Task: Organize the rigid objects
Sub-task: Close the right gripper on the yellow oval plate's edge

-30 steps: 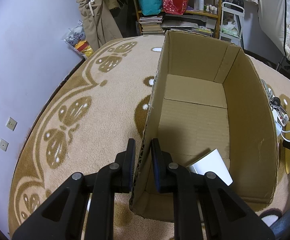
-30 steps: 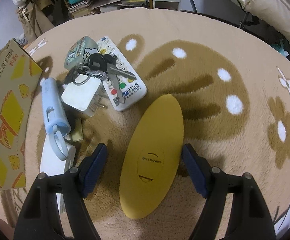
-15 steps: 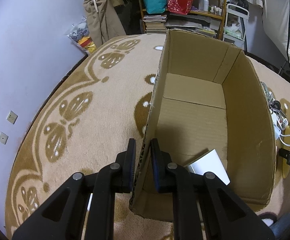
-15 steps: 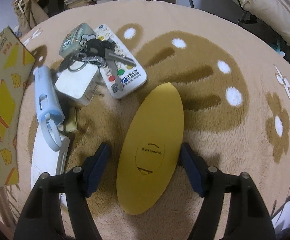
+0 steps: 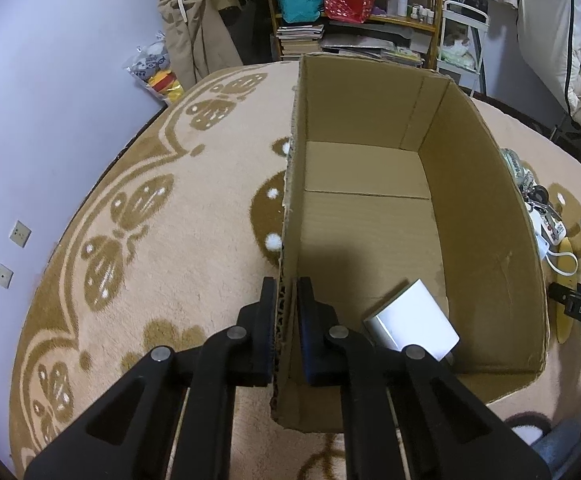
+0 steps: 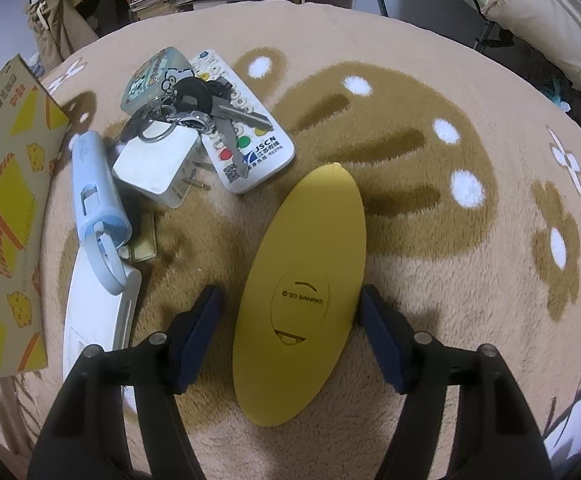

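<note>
Setting: a cluttered room, floor covered by a deep-pile beige and brown rug (image 6: 430,248), with loaded shelves (image 5: 354,20) at the back. The pile is soft and uneven, so flat items sit slightly sunk into it.

Left of the yellow oval case (image 6: 302,292), farthest off, stands the cardboard box (image 5: 486,216). The left gripper (image 5: 286,320) is pinched onto the box's near side wall, one finger outside and one inside. A white block (image 5: 410,326) already lies in the box's near corner.

Between box and case lies a loose pile: a flat white item (image 6: 98,312), a pale blue tube with loop (image 6: 96,196), a white charger (image 6: 154,162), a key bunch (image 6: 198,108) and a remote (image 6: 246,140), overlapping one another.

The case lies flat on the rug, long axis pointing away from the camera. The right gripper (image 6: 290,336) is spread wide, its fingers flanking the case's broad near half, apparently not touching.

Assessment: the case appears to be smooth, hard plastic, light and stiff, and probably slippery. Its curved edges taper, so a squeeze across the widest part, fingers pressed down into the pile, looks most secure.
</note>
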The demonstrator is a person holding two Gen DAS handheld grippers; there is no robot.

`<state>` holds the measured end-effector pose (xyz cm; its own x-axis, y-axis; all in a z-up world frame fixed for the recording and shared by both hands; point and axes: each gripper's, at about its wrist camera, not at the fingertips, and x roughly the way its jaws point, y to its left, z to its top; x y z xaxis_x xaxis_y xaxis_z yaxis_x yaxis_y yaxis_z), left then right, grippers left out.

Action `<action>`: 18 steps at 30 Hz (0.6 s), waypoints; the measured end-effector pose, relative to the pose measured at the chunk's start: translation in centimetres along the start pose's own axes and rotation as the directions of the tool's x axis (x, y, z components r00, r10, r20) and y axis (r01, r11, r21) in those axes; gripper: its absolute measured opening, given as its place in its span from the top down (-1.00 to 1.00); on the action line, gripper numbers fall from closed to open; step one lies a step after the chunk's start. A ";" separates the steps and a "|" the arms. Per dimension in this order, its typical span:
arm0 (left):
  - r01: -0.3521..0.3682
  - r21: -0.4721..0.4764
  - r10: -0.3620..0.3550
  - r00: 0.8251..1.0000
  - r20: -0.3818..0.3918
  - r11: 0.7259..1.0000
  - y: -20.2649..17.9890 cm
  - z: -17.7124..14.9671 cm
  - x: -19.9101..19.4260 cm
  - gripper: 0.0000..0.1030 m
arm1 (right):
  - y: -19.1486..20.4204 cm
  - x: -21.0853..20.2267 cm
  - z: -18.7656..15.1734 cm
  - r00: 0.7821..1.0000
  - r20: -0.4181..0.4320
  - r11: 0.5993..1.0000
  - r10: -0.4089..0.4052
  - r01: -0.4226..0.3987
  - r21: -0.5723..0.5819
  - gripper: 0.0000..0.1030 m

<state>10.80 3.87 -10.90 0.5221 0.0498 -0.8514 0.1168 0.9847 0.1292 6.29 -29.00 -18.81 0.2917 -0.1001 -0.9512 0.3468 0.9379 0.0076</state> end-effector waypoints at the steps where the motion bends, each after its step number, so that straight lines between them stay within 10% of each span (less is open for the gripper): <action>1: -0.008 0.011 0.008 1.000 0.003 1.000 -0.3 -0.1 -0.1 0.83 | 0.1 0.0 -0.1 1.000 -0.002 1.000 -0.003 0.003 0.000 -0.42; 18: -0.011 0.029 0.011 1.000 0.007 1.000 -1.0 -0.3 -0.1 0.85 | 2.0 -1.3 -1.3 1.000 0.018 1.000 -0.017 0.017 -0.007 -0.23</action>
<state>10.36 2.96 -11.16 0.5292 0.0593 -0.8464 0.1352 0.9789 0.1531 5.46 -26.55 -17.93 0.3015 -0.1219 -0.9456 0.3454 0.9384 -0.0109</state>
